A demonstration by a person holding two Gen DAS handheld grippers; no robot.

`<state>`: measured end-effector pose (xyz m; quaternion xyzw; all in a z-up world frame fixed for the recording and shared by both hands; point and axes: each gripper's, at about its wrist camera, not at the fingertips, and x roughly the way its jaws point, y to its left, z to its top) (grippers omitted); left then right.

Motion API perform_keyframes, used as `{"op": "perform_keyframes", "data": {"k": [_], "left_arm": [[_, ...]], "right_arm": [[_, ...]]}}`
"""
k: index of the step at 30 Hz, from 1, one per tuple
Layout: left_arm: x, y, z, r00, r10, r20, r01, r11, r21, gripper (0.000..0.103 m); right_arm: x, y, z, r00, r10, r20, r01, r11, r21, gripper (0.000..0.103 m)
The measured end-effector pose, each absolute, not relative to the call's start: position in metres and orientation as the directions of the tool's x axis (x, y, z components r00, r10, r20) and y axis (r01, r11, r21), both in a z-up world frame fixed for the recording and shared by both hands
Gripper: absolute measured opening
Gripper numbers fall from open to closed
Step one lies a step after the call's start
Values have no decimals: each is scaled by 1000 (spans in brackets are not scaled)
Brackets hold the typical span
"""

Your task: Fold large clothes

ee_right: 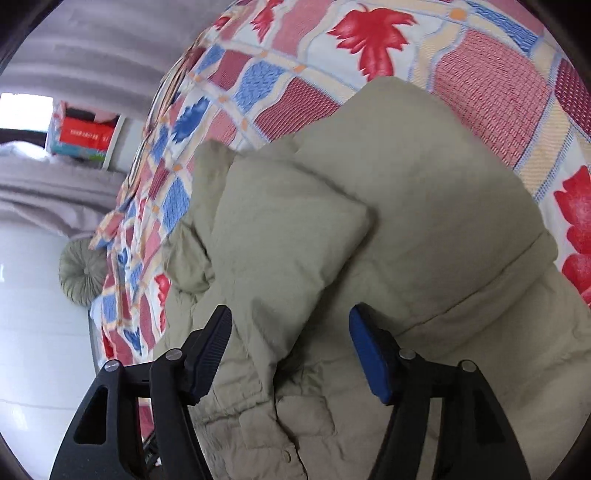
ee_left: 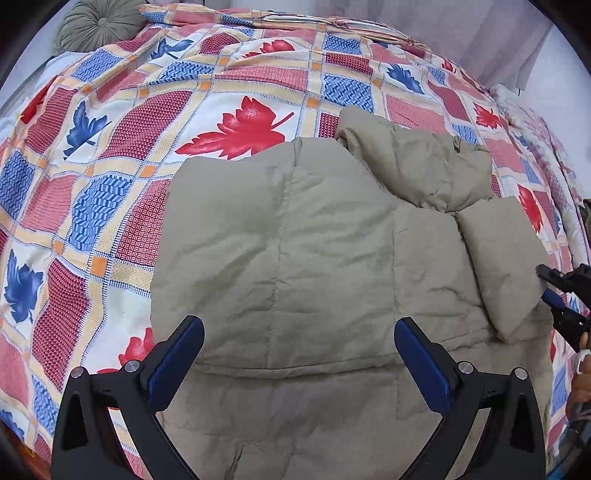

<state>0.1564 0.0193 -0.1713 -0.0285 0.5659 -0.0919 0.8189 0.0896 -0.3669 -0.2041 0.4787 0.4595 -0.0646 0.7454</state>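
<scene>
**Puffer jacket lies part-folded on leaf-print bed**

A khaki quilted puffer jacket point(ee_left: 295, 240) lies on a bed point(ee_left: 110, 155) covered by a patchwork spread of red and blue leaves, toward the near edge of the bed in the left wrist view. At the far left corner of the bed sits a round, pleated grey-green cushion point(ee_left: 96, 26). Pale curtains point(ee_left: 461, 33) hang beyond the bed's far edge.

The left gripper point(ee_left: 299, 354) hovers over the jacket's lower half with its blue-padded jaws spread wide, holding nothing. Between and beyond them the jacket's broad panel lies flat, folded over onto the rest of the garment, its lower edge forming a soft rounded ridge across the body. The fabric is lightly creased along stitched quilting lines. To the right, the collar end is bunched in a puffy heap, and a sleeve point(ee_left: 498, 266) is laid across the body, slanting toward the bed's right edge.

At the right edge of that view the right gripper point(ee_left: 554, 284) shows just beside the sleeve's end. Its own camera shows the right gripper point(ee_right: 291, 343) with jaws spread either side of the plump sleeve point(ee_right: 288, 236), not closed on it. A snap button placket point(ee_right: 284, 454) shows on the jacket near the bottom of that view.

In the background of the right wrist view, an open white shelf unit point(ee_right: 110, 147) holds a red box point(ee_right: 86, 134) and other blurred items.
</scene>
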Motion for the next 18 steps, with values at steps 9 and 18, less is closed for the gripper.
{"op": "perform_keyframes", "data": {"k": [9, 18], "left_arm": [[166, 54, -151, 394, -333, -857, 71, 940, -332, 103], [174, 40, -160, 339, -471, -814, 76, 876, -476, 103]], "right_arm": [[147, -268, -158, 538, 343, -770, 212, 829, 517, 12], [122, -171, -190, 312, 325, -893, -39, 943, 330, 64]]}}
